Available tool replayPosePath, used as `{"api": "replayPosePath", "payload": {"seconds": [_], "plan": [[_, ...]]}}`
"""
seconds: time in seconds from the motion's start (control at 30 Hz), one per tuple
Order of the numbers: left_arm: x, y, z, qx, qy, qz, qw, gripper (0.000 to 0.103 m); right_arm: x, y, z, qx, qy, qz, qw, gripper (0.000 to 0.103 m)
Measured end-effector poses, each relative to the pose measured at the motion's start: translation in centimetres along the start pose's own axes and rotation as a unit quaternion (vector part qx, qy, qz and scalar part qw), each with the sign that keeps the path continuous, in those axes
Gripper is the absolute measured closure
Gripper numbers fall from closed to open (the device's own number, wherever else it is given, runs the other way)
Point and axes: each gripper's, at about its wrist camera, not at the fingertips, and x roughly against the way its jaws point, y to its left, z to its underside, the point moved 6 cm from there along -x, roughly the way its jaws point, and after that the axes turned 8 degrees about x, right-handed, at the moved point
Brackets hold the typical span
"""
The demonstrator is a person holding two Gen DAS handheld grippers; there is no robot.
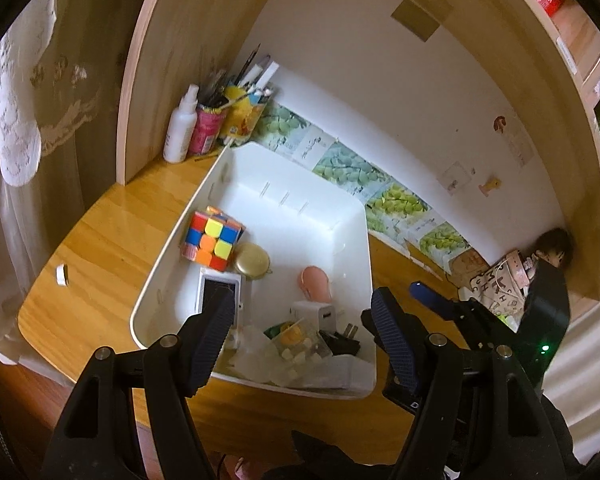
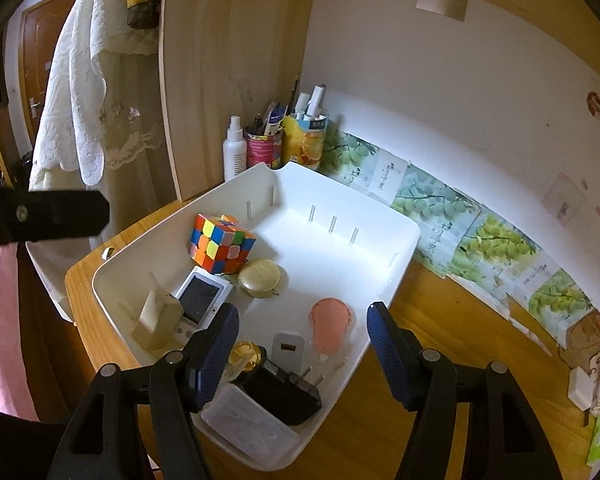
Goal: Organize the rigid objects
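Both hand-held grippers hang over the near end of the white plastic bin, pointing steeply down, jaws standing apart and holding nothing. The right hand-held gripper brackets the bin's near right corner: straight below and just ahead of it lie a white USB charger block, a black plug adapter with bare prongs and a pink oval plastic piece. The left hand-held gripper hovers over the same pile from the other side, with a clear plastic box of small bits beneath it. Farther in sit a small white-framed screen device, a round gold tin and a multicoloured puzzle cube. The black adapter's long axis runs across the right gripper's opening, so I would judge the right hand nearer and better placed for it. The bin rests on the wooden bench.
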Motion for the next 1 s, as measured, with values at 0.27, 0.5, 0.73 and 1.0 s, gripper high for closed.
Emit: {"api": "replayPosePath", "payload": {"seconds": [0.27, 0.5, 0.73, 1.0], "plan": [[-1.2, -0.5, 1.4, -0.014, 0.034, -0.015, 0.9992, 0.029, 0.5, -1.1, 2.9, -0.02, 0.031, 0.009, 0.999, 0.026], [-2.3, -3.2, 2.0, -0.044, 0.039, -0.025, 0.9979, 0.029, 2.6, -3.7, 6.8, -0.071, 0.055, 0.023, 0.996, 0.022], [-4.0, -7.7, 4.6, -0.072, 0.044, -0.036, 0.9958, 0.029, 4.5, -8.2, 11.8, -0.137, 0.068, 0.036, 0.988, 0.016], [-7.4, -13.8, 9.5, -0.082, 0.064, -0.08, 0.9914, 0.029, 6.8, -12.6, 17.9, -0.165, 0.08, 0.02, 0.983, 0.0]]}}
